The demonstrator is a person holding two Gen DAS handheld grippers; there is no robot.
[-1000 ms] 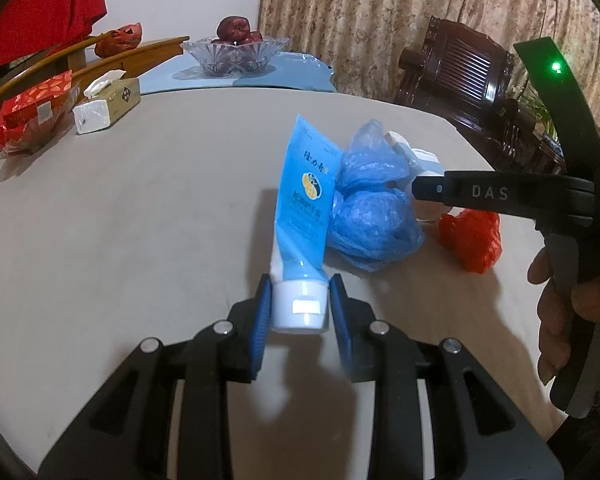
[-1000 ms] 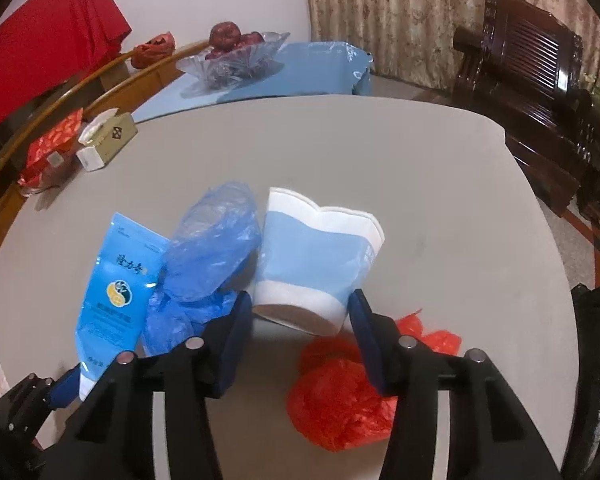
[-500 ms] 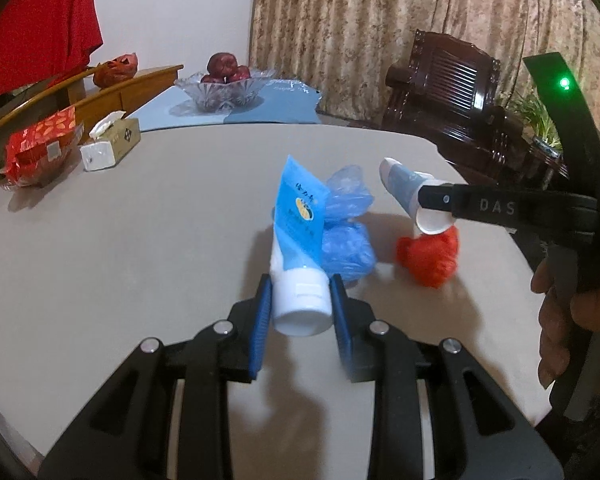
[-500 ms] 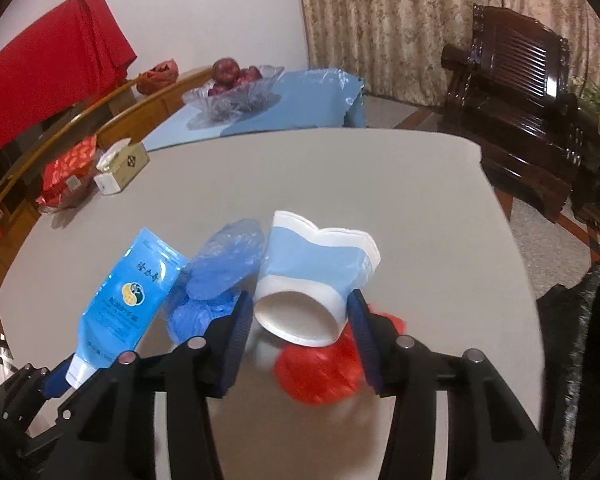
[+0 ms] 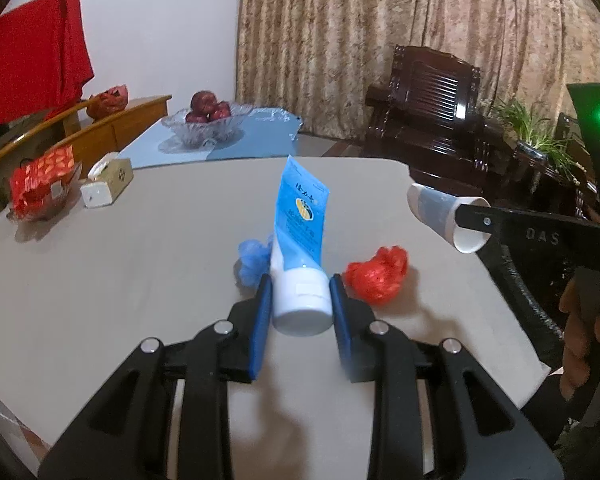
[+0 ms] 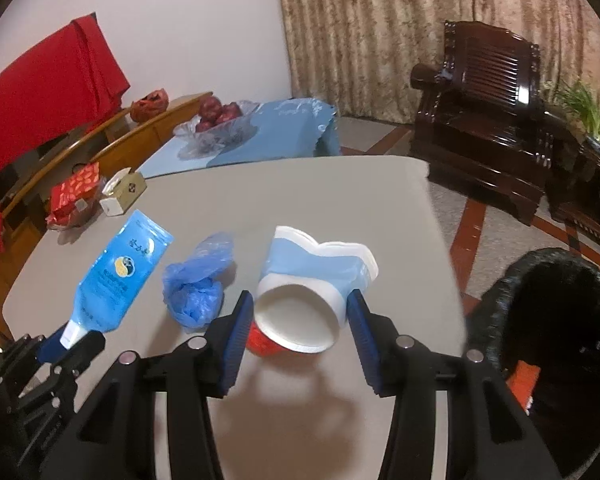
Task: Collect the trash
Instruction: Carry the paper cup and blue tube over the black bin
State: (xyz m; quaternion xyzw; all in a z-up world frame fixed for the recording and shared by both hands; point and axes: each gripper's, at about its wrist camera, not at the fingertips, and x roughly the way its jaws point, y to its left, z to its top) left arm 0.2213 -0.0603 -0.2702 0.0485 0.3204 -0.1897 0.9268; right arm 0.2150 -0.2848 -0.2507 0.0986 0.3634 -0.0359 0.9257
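Observation:
My left gripper [image 5: 300,292] is shut on the white cap of a blue tube [image 5: 300,220], held up above the grey table [image 5: 100,260]. In the right wrist view the same blue tube [image 6: 120,272] hangs at the lower left. My right gripper [image 6: 298,312] is shut on a crushed blue-and-white paper cup [image 6: 316,276], lifted off the table; that paper cup [image 5: 444,216] shows at the right of the left wrist view. A crumpled blue plastic bag [image 6: 198,280] and a red plastic bag [image 5: 376,274] lie on the table below. A black-lined trash bin [image 6: 552,320] stands off the table's right edge.
At the table's far left are a tissue box [image 5: 108,182] and a red packet [image 5: 40,184]. Behind stand a glass fruit bowl [image 5: 208,120] on a blue cloth, a dark wooden armchair [image 6: 484,96], curtains and a plant. A hand [image 5: 580,320] grips the right tool.
Both grippers have risen and drawn back from the table with the tube and the cup. The blue and red bags stay on the table and look smaller. The bin has come into the right view.

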